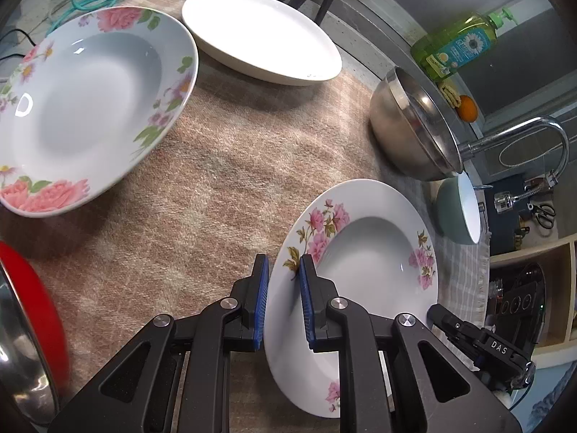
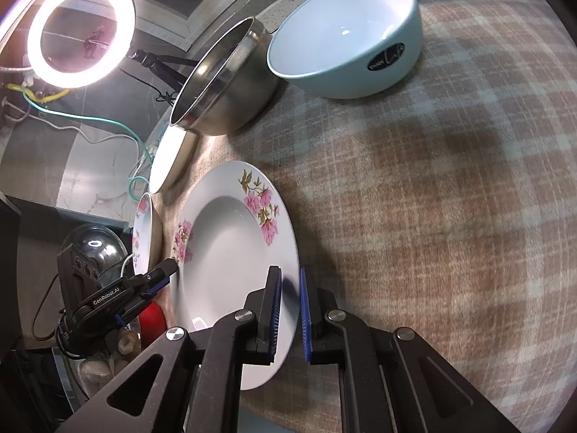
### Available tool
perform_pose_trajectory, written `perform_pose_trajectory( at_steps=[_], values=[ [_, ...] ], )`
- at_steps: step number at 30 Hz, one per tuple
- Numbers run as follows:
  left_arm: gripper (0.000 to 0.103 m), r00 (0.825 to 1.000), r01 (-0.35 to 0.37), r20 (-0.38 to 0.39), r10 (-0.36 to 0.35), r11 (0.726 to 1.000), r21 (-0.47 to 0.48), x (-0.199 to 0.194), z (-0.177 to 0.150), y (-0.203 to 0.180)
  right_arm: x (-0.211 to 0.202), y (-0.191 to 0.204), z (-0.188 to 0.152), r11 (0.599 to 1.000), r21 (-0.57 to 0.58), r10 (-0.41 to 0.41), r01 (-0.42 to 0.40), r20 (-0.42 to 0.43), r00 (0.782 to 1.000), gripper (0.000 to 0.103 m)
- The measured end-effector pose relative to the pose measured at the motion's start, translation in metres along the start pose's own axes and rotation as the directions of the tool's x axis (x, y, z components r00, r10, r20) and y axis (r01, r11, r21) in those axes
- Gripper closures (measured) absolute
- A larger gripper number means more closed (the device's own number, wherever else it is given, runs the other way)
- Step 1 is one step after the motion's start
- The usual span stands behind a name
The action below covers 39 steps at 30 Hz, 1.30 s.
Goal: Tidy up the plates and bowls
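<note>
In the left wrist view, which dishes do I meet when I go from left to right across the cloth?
Red bowl → big floral plate → white plate → held floral plate → steel bowl → green bowl.

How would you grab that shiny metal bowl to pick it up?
By its rim. The metal bowl has round, slippery sides too wide for the fingers, but its thin edge fits between them. It stands upright on the checked cloth, so I'd probably come from above, on the side away from the blue bowl close beside it.
</note>
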<state>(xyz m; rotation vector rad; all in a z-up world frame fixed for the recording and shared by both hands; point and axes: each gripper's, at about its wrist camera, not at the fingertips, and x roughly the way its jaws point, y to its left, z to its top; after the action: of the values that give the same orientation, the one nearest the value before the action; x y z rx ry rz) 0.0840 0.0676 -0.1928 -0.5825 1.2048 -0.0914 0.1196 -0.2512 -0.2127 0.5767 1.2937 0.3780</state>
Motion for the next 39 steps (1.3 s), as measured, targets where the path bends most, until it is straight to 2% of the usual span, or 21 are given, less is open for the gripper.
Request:
perform_pose_trajectory(
  at_steps=[20, 39],
  values=[
    [0.088, 1.000, 0.008, -0.020, -0.007, 0.999, 0.035, 0.002, -0.005, -0.006, -0.011, -0.010, -0.023, 0.999, 0.037, -0.008, 0.007, 0.009, 1.000, 0.094],
    [0.088, 1.000, 0.011, -0.023, -0.009, 0.998, 0.056, 0.004, -0.003, -0.008, -0.010, -0.009, -0.028, 0.999, 0.047, -0.021, 0.021, 0.009, 1.000, 0.094]
  ],
)
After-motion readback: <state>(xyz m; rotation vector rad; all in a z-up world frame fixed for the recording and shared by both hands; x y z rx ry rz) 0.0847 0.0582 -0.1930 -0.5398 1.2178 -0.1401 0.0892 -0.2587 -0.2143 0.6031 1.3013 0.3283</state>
